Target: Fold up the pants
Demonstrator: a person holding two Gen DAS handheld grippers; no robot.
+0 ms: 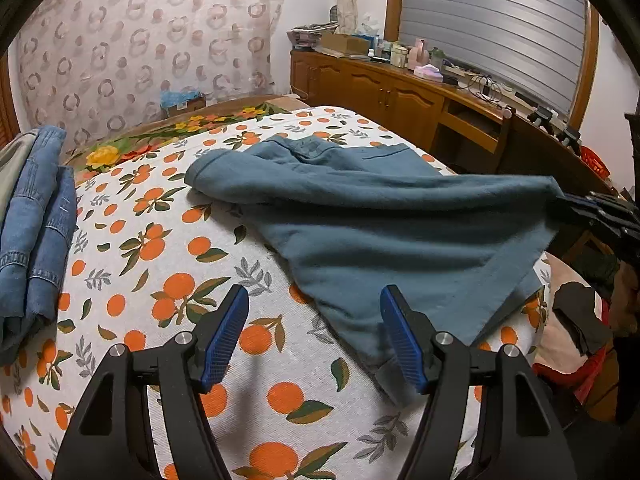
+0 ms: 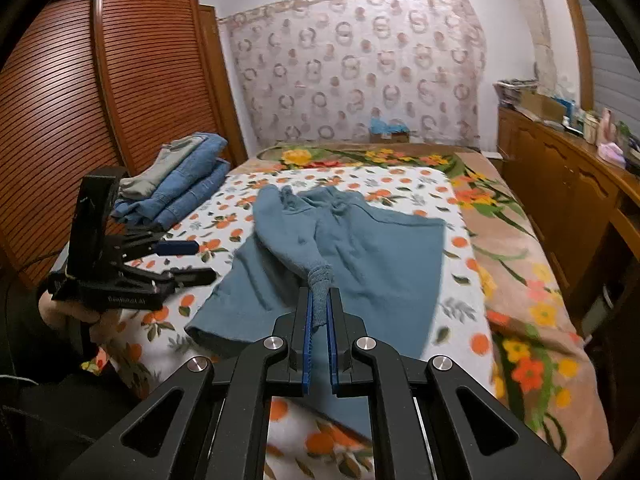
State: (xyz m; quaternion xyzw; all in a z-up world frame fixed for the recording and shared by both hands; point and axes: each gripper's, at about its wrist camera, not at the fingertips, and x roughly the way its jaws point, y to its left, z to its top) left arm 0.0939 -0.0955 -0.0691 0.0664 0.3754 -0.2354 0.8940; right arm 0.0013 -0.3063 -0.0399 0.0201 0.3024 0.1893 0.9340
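Note:
Teal-blue pants (image 1: 380, 216) lie on the orange-print sheet (image 1: 160, 264) of a bed. In the right wrist view the pants (image 2: 380, 256) spread across the bed's middle. My right gripper (image 2: 320, 304) is shut on the cuff of one pant leg (image 2: 320, 278) and holds it raised above the rest of the pants. It also shows at the right edge of the left wrist view (image 1: 576, 204), pinching the cloth. My left gripper (image 1: 314, 308) is open and empty, just above the sheet beside the near hem of the pants; in the right wrist view it (image 2: 192, 260) sits left of the pants.
A stack of folded jeans (image 1: 36, 224) lies at the bed's left side (image 2: 180, 180). A floral blanket (image 2: 520, 280) covers the right of the bed. A wooden sideboard (image 1: 400, 92) with clutter stands along the wall, and a louvered wardrobe (image 2: 100, 80) is on the left.

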